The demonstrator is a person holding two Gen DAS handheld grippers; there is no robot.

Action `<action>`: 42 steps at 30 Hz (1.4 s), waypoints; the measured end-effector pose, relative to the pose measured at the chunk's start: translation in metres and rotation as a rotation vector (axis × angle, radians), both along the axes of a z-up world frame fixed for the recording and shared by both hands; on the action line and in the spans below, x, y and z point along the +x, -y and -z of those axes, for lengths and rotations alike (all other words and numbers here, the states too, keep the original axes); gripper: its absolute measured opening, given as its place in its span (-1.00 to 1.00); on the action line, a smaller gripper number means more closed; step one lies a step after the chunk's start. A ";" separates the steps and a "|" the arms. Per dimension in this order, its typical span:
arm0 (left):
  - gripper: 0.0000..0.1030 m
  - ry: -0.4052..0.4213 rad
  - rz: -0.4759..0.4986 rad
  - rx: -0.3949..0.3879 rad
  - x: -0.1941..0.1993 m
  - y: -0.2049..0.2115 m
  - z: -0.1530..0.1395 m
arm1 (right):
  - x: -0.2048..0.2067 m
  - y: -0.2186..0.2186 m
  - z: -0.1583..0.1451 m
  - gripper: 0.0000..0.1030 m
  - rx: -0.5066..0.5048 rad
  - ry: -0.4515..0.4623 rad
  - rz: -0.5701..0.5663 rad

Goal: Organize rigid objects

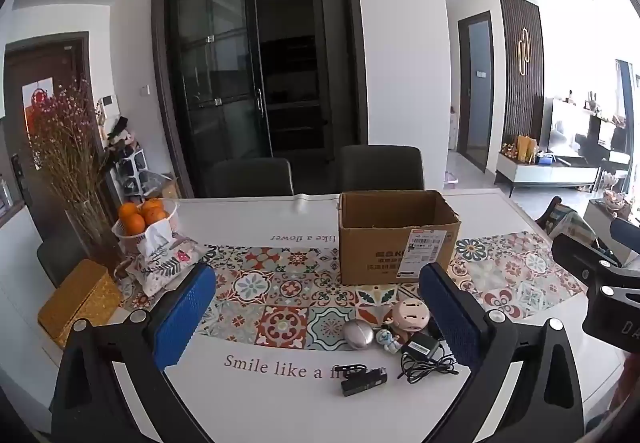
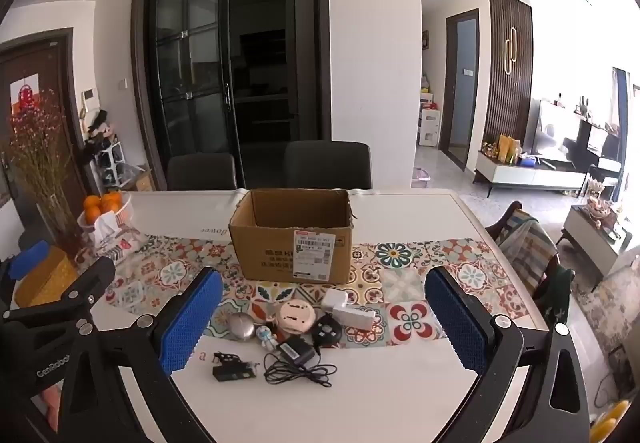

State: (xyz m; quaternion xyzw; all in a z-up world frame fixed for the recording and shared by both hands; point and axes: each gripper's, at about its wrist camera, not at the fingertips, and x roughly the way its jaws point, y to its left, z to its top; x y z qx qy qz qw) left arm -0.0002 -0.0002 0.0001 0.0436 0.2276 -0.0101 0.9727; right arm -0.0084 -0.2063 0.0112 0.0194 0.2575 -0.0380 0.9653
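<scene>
An open cardboard box [image 2: 294, 243] stands on the patterned runner, also in the left wrist view [image 1: 396, 239]. In front of it lie small items: a silver oval [image 2: 241, 325], a pink round device [image 2: 295, 317], a small figurine [image 2: 266, 337], a black round item [image 2: 327, 329], white adapters [image 2: 348, 309], a black charger with cable [image 2: 296, 353] and a black rectangular gadget [image 2: 232, 373]. My right gripper [image 2: 324, 319] is open above them. My left gripper [image 1: 316, 323] is open to their left; the silver oval [image 1: 358, 337] and gadget [image 1: 362, 383] show between its fingers.
A basket of oranges [image 1: 142, 219], a vase of dried flowers [image 1: 68, 163], a patterned tissue pouch [image 1: 164, 263] and a yellow box [image 1: 78, 301] stand at the table's left. Two dark chairs [image 2: 328, 165] stand behind the table [image 2: 400, 383]. Another chair [image 2: 528, 243] is at the right.
</scene>
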 end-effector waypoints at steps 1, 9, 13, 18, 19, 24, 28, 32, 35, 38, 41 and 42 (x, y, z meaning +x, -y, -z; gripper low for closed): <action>1.00 -0.015 0.002 -0.007 0.000 0.000 0.000 | 0.000 0.000 0.000 0.97 0.002 -0.001 -0.001; 1.00 -0.010 0.003 -0.007 0.002 0.005 -0.001 | 0.000 0.000 0.000 0.97 0.000 0.003 -0.002; 1.00 -0.001 -0.001 -0.005 0.000 0.006 -0.007 | 0.000 0.000 0.000 0.97 0.002 0.001 -0.004; 1.00 0.007 0.005 -0.015 -0.002 0.000 -0.008 | -0.001 0.000 0.000 0.97 0.000 0.001 -0.005; 1.00 0.007 0.004 -0.015 -0.002 0.000 -0.008 | -0.001 0.000 0.000 0.97 0.000 0.002 -0.004; 1.00 0.011 0.003 -0.013 -0.004 0.000 -0.006 | -0.001 -0.002 0.001 0.97 0.003 0.000 -0.008; 1.00 0.010 0.002 -0.013 -0.004 0.000 -0.007 | -0.001 -0.001 0.000 0.97 0.003 0.000 -0.011; 1.00 0.012 0.002 -0.012 -0.005 0.001 -0.007 | -0.003 0.002 -0.003 0.97 0.003 0.002 -0.007; 1.00 0.012 0.004 -0.012 -0.005 0.002 -0.008 | -0.003 0.003 -0.004 0.97 0.004 0.002 -0.010; 1.00 0.012 0.004 -0.011 -0.005 0.002 -0.008 | 0.000 0.001 -0.006 0.97 0.005 0.003 -0.008; 1.00 0.012 0.005 -0.011 -0.006 0.003 -0.008 | 0.000 0.001 -0.006 0.97 0.006 0.002 -0.010; 1.00 0.012 0.005 -0.011 -0.006 0.003 -0.008 | -0.002 0.001 -0.005 0.97 0.005 0.004 -0.007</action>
